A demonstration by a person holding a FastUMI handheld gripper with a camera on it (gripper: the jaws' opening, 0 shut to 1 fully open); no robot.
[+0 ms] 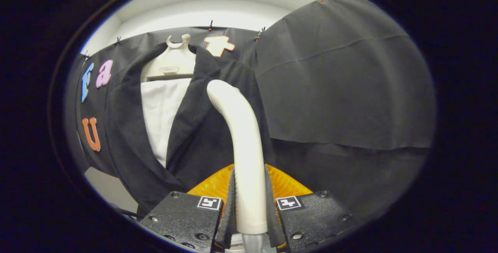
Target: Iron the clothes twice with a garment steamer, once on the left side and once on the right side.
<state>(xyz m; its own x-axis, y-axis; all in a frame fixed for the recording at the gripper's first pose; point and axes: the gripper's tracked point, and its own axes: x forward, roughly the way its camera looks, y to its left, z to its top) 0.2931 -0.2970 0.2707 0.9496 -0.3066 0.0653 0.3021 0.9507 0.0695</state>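
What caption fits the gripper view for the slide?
Hand-held gripper shut on the garment steamer, raised before the black jacket on its hanger.

Your gripper [250, 206] had both fingers pressed on the white steamer handle [243, 144], so nothing else could pass between them. That handle rose straight ahead and blocked your middle line. Just beyond it hung the dark jacket [194, 136] on its pale hanger [175, 60], with the white shirt panel [161, 109] showing in the opening. To the right of the handle, you had open room in front of the draped black cloth [342, 81]. To the left, the jacket's lapel crowded close.
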